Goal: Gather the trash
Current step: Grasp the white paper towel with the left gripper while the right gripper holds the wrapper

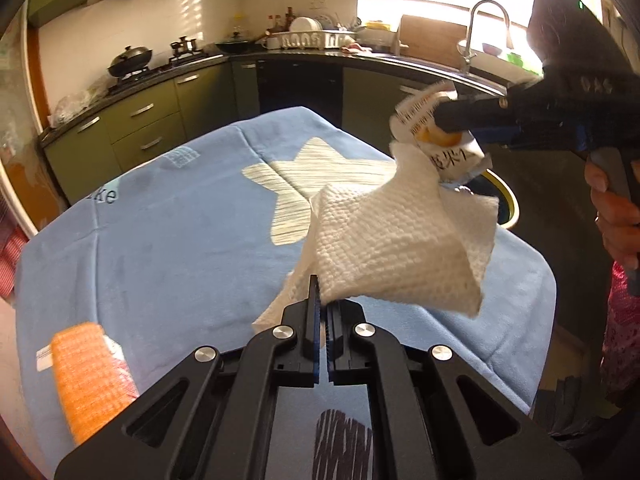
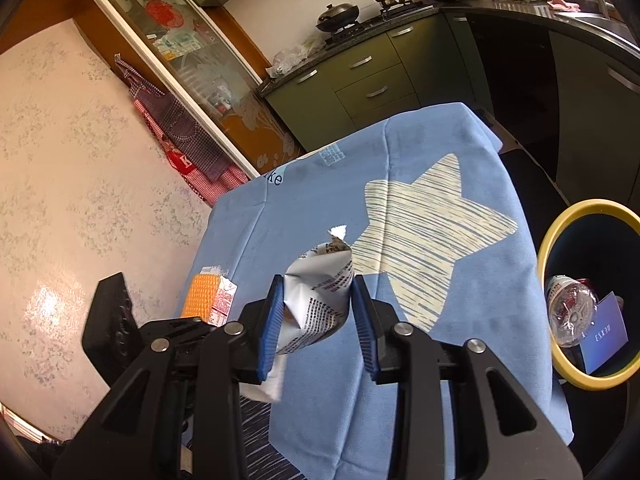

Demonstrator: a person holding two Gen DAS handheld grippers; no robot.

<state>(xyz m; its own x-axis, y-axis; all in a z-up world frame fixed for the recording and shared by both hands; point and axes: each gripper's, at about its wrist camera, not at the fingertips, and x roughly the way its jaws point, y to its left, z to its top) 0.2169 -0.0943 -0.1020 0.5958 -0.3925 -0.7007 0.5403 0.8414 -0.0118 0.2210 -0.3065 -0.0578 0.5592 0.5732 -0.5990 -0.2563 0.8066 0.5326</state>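
Note:
My left gripper (image 1: 322,300) is shut on the lower edge of a white paper towel (image 1: 400,248), which hangs lifted above the blue star-print tablecloth (image 1: 180,240). In the right wrist view my right gripper (image 2: 316,300) is shut on a crumpled white printed wrapper (image 2: 320,292), held above the cloth (image 2: 460,300). From the left wrist view the right gripper (image 1: 440,124) and its wrapper (image 1: 424,116) are at upper right, just past the towel's top corner. An orange-and-white package (image 1: 88,376) (image 2: 204,296) lies on the cloth near the left edge.
A black bin with a yellow rim (image 2: 548,240) (image 1: 508,196) stands beside the table's right side; inside are a plastic bottle (image 2: 568,312) and a blue card (image 2: 604,332). Green kitchen cabinets (image 1: 140,128), a stove and a sink line the far wall. A hand (image 1: 616,216) holds the right gripper.

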